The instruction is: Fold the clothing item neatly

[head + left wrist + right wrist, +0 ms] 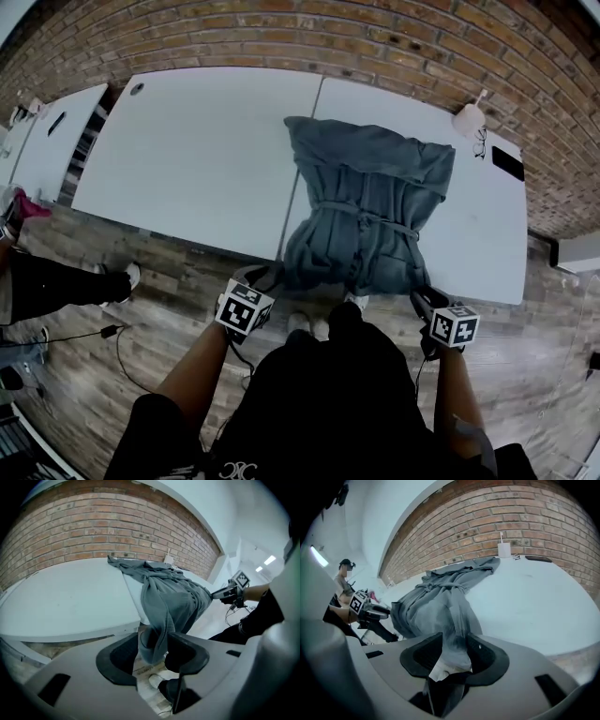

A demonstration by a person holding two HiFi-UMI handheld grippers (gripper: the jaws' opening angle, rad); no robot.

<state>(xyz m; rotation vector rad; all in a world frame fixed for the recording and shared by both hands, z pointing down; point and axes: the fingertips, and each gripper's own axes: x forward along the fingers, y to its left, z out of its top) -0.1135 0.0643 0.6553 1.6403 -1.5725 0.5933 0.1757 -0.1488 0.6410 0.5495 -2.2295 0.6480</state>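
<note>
A grey garment (370,206) lies spread on the white table (187,150), and its near end hangs over the front edge. My left gripper (265,278) is at the hanging left corner. In the left gripper view the cloth (168,597) droops loosely between the left gripper's (153,644) wide jaws, which stand open. My right gripper (419,297) is at the hanging right corner. In the right gripper view the right gripper (452,651) is shut on a bunched fold of the garment (440,602), with a white label showing at the pinch.
A white cup (469,119) and a flat black object (507,162) sit near the table's far right corner. A brick wall runs behind the table. A second white table (56,141) stands at the left. A person's legs (56,281) and a cable are on the wooden floor there.
</note>
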